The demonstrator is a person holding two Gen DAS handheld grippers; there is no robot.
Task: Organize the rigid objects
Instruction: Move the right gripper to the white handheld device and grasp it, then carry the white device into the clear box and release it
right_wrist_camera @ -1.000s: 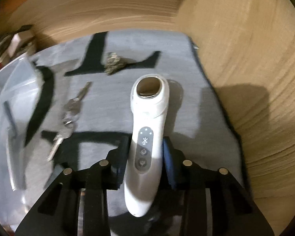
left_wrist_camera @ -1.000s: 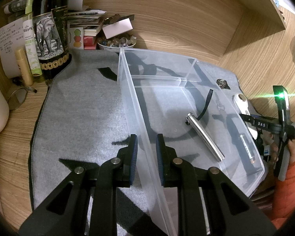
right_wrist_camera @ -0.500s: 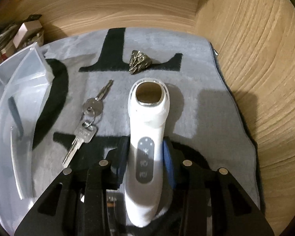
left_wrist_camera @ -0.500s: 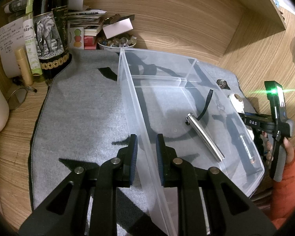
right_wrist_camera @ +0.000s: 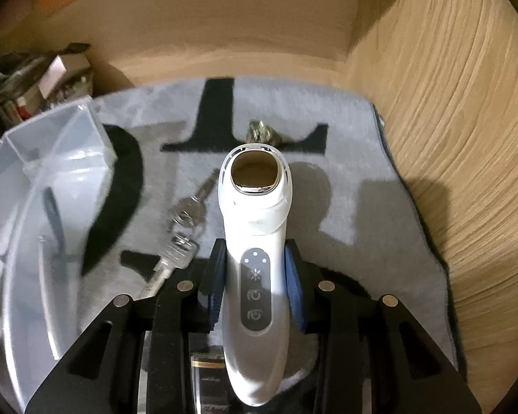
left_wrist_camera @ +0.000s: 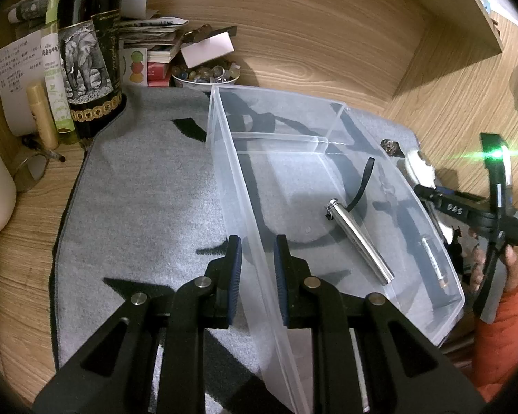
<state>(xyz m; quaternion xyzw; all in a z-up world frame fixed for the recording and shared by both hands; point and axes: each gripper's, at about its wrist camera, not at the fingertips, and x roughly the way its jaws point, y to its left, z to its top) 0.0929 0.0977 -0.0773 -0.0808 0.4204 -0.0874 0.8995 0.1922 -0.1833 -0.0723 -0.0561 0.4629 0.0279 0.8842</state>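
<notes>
1. Two views, left wrist first. My left gripper [left_wrist_camera: 257, 269] is clamped on the near long wall of the clear plastic bin [left_wrist_camera: 331, 110], one pad on each side of it. The bin's near end runs out of frame behind my fingers.
2. Bin contents: a silver flashlight [left_wrist_camera: 361, 241] with a black strap, lying flat, and a slim metal cylinder [left_wrist_camera: 433, 258] by the right wall, hazy through the plastic. A divider closes off the far compartment; I cannot tell if anything is in it.
3. The grey mat [left_wrist_camera: 138, 189] left of the bin is bare. Past its far edge stand a dark bottle [left_wrist_camera: 89, 51], stacked papers and a bowl of beads [left_wrist_camera: 207, 74].
4. At the right edge my right gripper's body and an orange sleeve [left_wrist_camera: 500, 331] show, partly cut off.
5. Right wrist view, blurred at the left. My right gripper [right_wrist_camera: 255, 286] is closed on the handle of a white handheld device [right_wrist_camera: 255, 207], its head pointing forward above the mat.
6. Keys [right_wrist_camera: 186, 214] lie smeared between device and bin; a small metal piece [right_wrist_camera: 262, 132] sits beyond, half hidden by the device's head.
</notes>
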